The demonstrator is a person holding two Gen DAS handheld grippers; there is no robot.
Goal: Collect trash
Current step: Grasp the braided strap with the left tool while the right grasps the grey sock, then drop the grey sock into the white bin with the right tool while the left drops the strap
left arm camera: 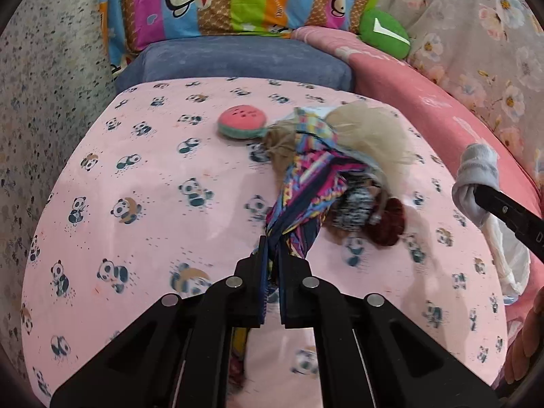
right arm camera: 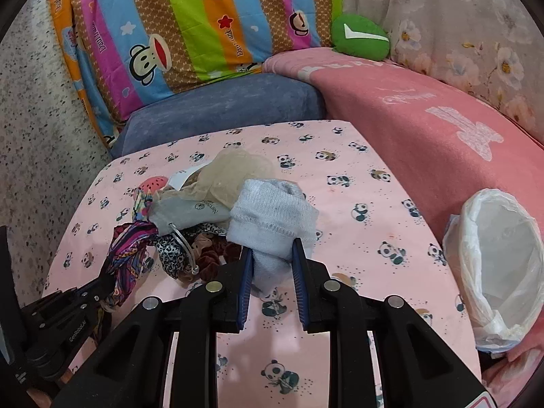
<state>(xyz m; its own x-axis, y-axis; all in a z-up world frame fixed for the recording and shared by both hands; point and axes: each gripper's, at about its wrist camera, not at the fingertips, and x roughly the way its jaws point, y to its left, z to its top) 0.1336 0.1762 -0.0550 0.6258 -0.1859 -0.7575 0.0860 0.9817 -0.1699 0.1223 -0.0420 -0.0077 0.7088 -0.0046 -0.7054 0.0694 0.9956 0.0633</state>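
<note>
My left gripper (left arm camera: 271, 250) is shut on a multicoloured patterned cloth (left arm camera: 306, 183) that leads into a heap of fabric on the pink panda tablecloth (left arm camera: 142, 176). The same cloth (right arm camera: 129, 248) and left gripper (right arm camera: 102, 285) show at lower left in the right wrist view. My right gripper (right arm camera: 272, 251) is shut on a pale grey sock (right arm camera: 272, 217), held above the table; it also shows in the left wrist view (left arm camera: 476, 183). A bin lined with a white plastic bag (right arm camera: 499, 255) stands at the right of the table.
The heap holds beige netting (right arm camera: 234, 173), a leopard-print scrunchie (right arm camera: 170, 251), a metal ring (right arm camera: 185, 248) and dark red scrunchies (left arm camera: 387, 221). A watermelon toy (left arm camera: 241, 122) lies beyond. A blue cushion (left arm camera: 238, 61), a pink blanket (right arm camera: 425, 119) and a green pillow (right arm camera: 360, 37) sit behind.
</note>
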